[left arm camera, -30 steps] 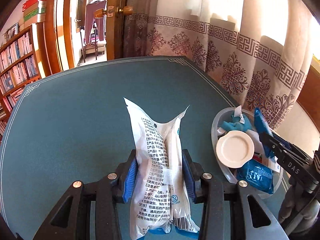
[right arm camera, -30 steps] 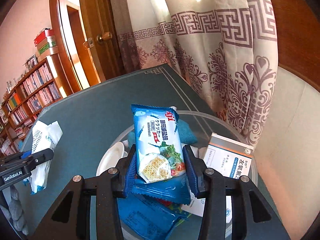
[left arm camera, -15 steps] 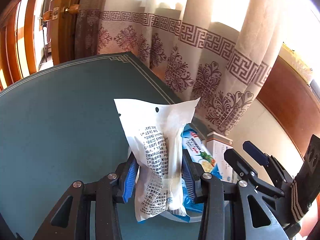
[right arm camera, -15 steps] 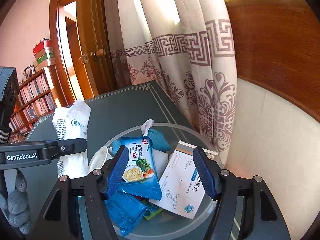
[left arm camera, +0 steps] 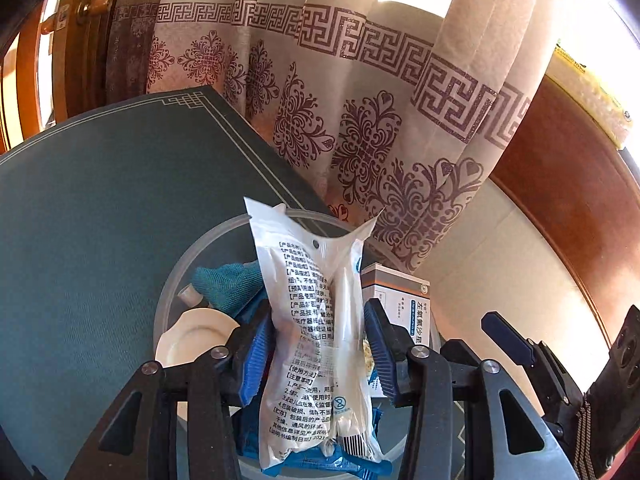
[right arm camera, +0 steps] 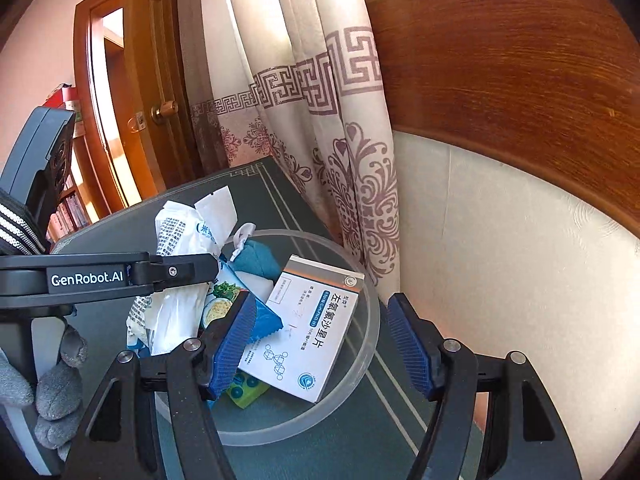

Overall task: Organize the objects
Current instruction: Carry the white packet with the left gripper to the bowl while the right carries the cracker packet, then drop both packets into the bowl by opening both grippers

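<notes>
A white printed packet (left arm camera: 316, 340) stands upright between the jaws of my left gripper (left arm camera: 320, 348), over the clear round bowl (left arm camera: 172, 280). The jaws are opening; the pads look just off the packet, whose bottom rests on blue packets in the bowl. My right gripper (right arm camera: 320, 336) is open and empty above the bowl's right half (right arm camera: 360, 360), over a white medicine box (right arm camera: 312, 328). Beside its left finger lies the blue cracker packet (right arm camera: 224, 300). The white packet (right arm camera: 180, 312) also shows there, behind the left gripper's finger (right arm camera: 176, 270).
The bowl also holds a teal cloth (left arm camera: 228, 284), a white lid (left arm camera: 192, 340) and a green item (right arm camera: 246, 394). It sits at the right edge of the dark green table (left arm camera: 80, 220), close to a patterned curtain (left arm camera: 360, 120) and the wall. A gloved hand (right arm camera: 56, 380) holds the left gripper.
My left gripper carried the white packet rightwards over the bowl and set it among the contents. My right gripper let go of the cracker packet, opened and drew back to the right.
</notes>
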